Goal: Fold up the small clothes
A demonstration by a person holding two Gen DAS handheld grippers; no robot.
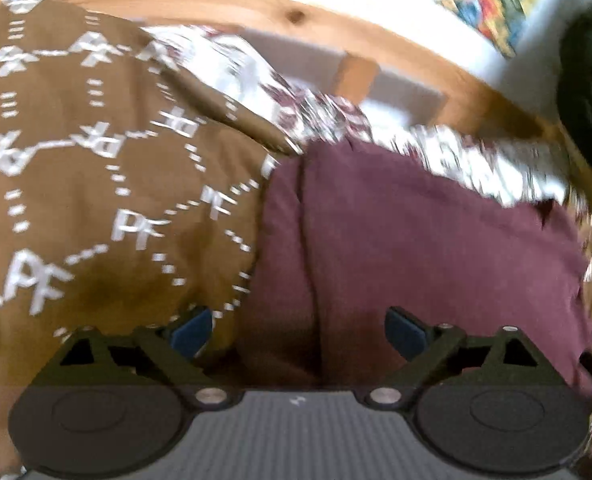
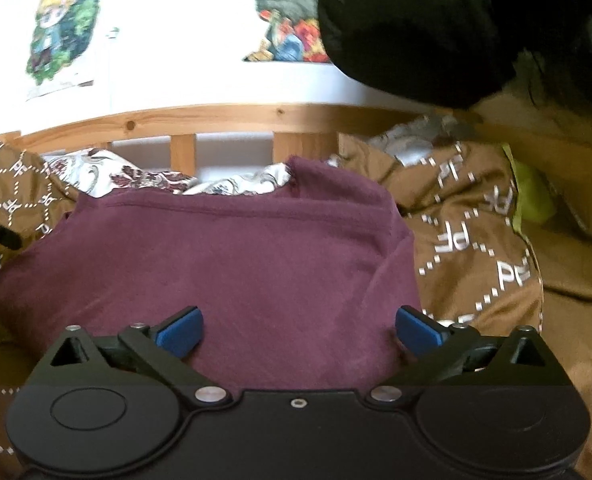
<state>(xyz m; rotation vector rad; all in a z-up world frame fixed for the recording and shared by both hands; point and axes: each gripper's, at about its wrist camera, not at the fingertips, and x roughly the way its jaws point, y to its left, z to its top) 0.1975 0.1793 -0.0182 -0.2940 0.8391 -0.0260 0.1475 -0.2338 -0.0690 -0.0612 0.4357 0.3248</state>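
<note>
A maroon garment lies spread on the bed, folded into a rough rectangle with a hem line near its far edge. In the left wrist view the garment fills the right and middle. My right gripper is open, its blue pads wide apart just above the garment's near edge, holding nothing. My left gripper is open too, over the garment's left edge where it meets the brown blanket. The left view is blurred.
A brown blanket with white "PF" pattern covers the bed on both sides. A floral sheet lies behind the garment. A wooden bed rail runs along the back. A black object hangs at top right.
</note>
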